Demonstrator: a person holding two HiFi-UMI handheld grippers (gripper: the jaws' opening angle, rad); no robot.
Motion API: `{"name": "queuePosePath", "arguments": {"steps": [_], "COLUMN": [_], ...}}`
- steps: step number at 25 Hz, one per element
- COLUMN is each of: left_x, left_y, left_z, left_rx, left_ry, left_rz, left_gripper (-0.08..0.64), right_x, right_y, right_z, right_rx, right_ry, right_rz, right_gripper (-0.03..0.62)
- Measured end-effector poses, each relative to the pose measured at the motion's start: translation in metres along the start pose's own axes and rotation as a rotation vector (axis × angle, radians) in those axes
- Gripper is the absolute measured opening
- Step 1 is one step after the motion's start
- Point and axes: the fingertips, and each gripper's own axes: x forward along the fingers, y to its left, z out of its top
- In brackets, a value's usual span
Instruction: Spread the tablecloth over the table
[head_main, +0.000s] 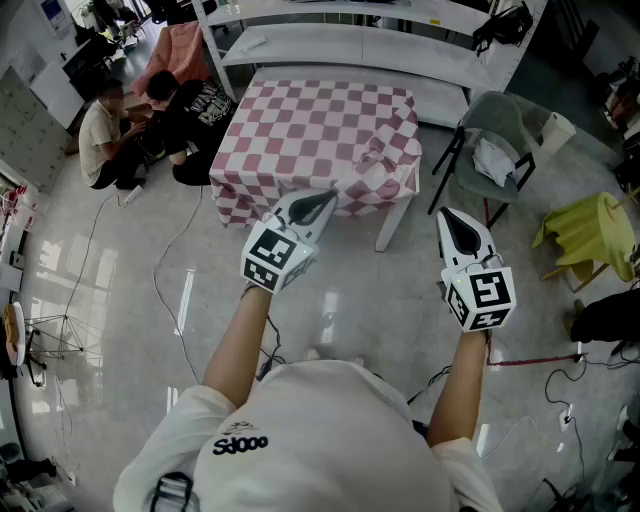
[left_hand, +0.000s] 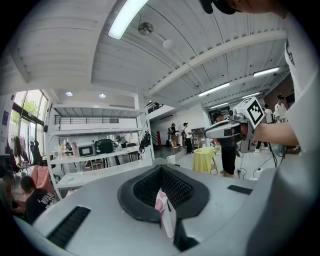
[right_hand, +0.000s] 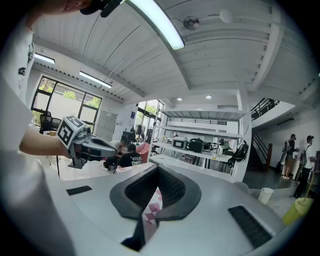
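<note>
1. We see the tablecloth (head_main: 320, 125) lying over the worktop (head_main: 386, 232), checks up, hanging down the front and left sides. Its front right corner (head_main: 385, 155) is bunched into folds rather than lying flat.
2. Our left gripper (head_main: 322, 200) and right gripper (head_main: 452, 220) are both closed tight and, as we read it, empty. Each gripper view shows a sliver of pink-and-white in the slit between the jaws, but that looks like the cloth on the worktop beyond. The head view shows no fabric drawn towards either gripper. The left tip does overlap the front hem in that view, so we cannot rule out a light touch there.
3. First risk: going in for the bunched corner with the jaws closed would only shove the folds further up. They need opening before contact.
4. Second risk: a hard tug on that corner could drag the whole cloth towards us, since nothing weighs it down. That would bare the far edge.
5. Third risk: too deep a bite might catch the worktop edge along with the fabric and jolt it.
6. Fourth risk: the chair (head_main: 495, 140) stands just beside that corner and cables (head_main: 170, 265) trail over the floor. Stepping round could snag either.
</note>
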Motion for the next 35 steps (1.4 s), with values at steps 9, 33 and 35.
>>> {"name": "queuePosePath", "arguments": {"steps": [9,33,35], "left_x": [0.011,0.064,0.075], "left_y": [-0.009,-0.023,-0.01], "left_z": [0.001,-0.02,-0.022], "left_rx": [0.003,-0.036,-0.041], "left_ry": [-0.014,0.079,0.075], "left_rz": [0.03,0.105,0.105], "left_gripper": [0.028,0.028,0.028], "right_x": [0.001,0.012,0.027], "right_y": [0.011,-0.054,-0.059], "right_z": [-0.014,-0.053,-0.054], "right_rx": [0.064,0.151,0.161], "right_ry": [-0.015,-0.009,-0.018], "right_rz": [0.072,0.129,0.14], "right_gripper": [0.02,0.021,0.02]}}
